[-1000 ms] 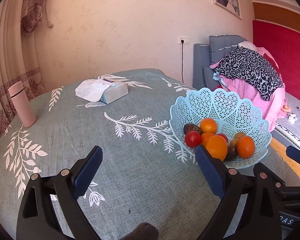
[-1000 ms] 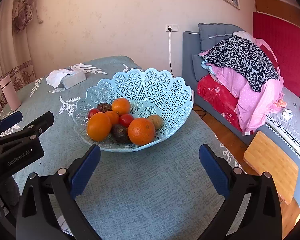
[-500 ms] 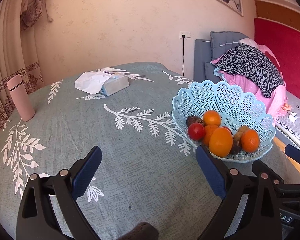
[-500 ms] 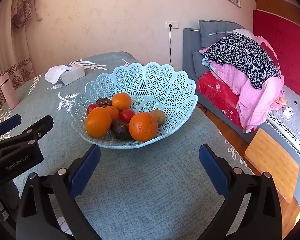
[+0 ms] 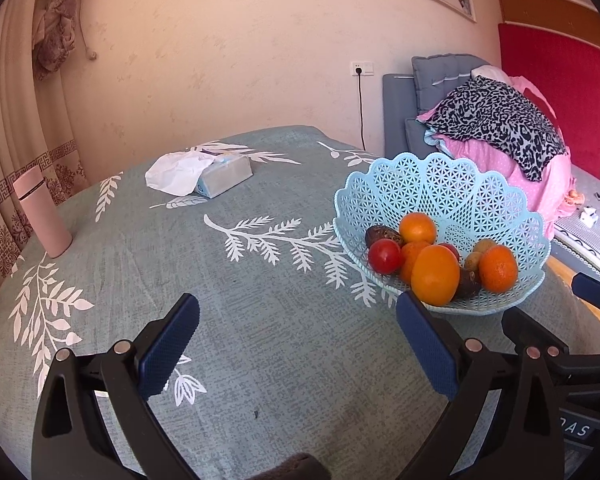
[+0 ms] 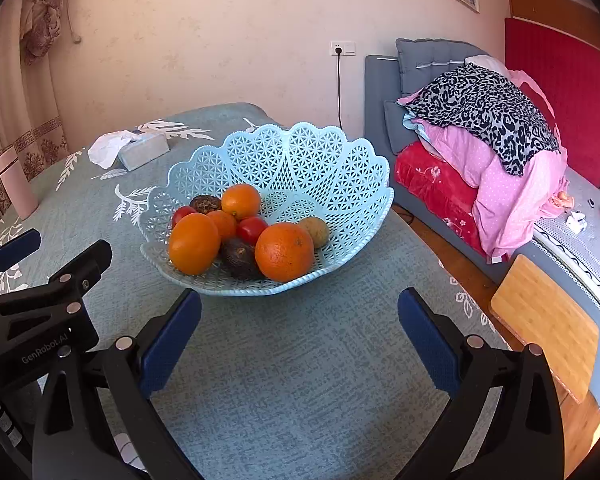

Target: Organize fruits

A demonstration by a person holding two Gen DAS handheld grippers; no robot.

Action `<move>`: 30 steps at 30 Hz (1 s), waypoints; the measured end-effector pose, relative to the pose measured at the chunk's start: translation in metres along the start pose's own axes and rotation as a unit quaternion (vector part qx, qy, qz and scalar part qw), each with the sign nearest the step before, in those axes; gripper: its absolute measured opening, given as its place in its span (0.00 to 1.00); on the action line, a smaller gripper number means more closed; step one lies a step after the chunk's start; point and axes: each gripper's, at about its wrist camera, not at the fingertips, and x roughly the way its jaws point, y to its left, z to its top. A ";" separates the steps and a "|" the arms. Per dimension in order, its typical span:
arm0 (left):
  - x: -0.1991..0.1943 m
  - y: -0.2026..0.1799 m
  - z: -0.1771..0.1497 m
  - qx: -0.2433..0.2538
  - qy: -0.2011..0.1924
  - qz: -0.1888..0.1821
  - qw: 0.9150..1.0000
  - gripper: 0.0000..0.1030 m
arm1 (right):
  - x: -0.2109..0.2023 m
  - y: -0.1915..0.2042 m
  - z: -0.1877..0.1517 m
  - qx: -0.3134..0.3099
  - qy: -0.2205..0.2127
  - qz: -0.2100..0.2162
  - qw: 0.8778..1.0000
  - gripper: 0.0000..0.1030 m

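**Fruit basket ahead of both tools**

The blue lattice basket (image 6: pixel 300 160) of oranges (image 6: pixel 284 252), tomatoes and dark fruit sits on the desk (image 6: pixel 300 360), just ahead of the right tool (image 6: pixel 299 332) and ahead-right of the left tool (image 5: pixel 298 344). Both tools' jaws stand wide apart, empty.

A tissue box (image 5: pixel 224 174) sits mid-frame on the bench (image 5: pixel 260 320); a pink flask (image 5: pixel 42 216) stands left; piled bedding (image 5: pixel 500 136) fills the upper right.
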 end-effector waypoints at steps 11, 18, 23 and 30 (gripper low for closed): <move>0.000 -0.002 0.000 0.003 0.001 0.002 1.000 0.95 | -0.001 -0.001 0.000 0.000 -0.001 -0.001 1.000 0.97; 0.003 0.001 0.000 -0.003 0.004 0.010 1.000 0.95 | -0.001 -0.001 0.000 0.000 -0.001 -0.001 1.000 0.97; 0.003 0.002 -0.001 -0.002 0.003 0.010 1.000 0.95 | 0.000 -0.001 0.000 0.000 -0.001 -0.001 1.000 0.97; 0.003 0.000 -0.001 0.002 0.004 0.010 1.000 0.95 | -0.001 -0.001 -0.001 -0.001 0.000 -0.002 1.000 0.97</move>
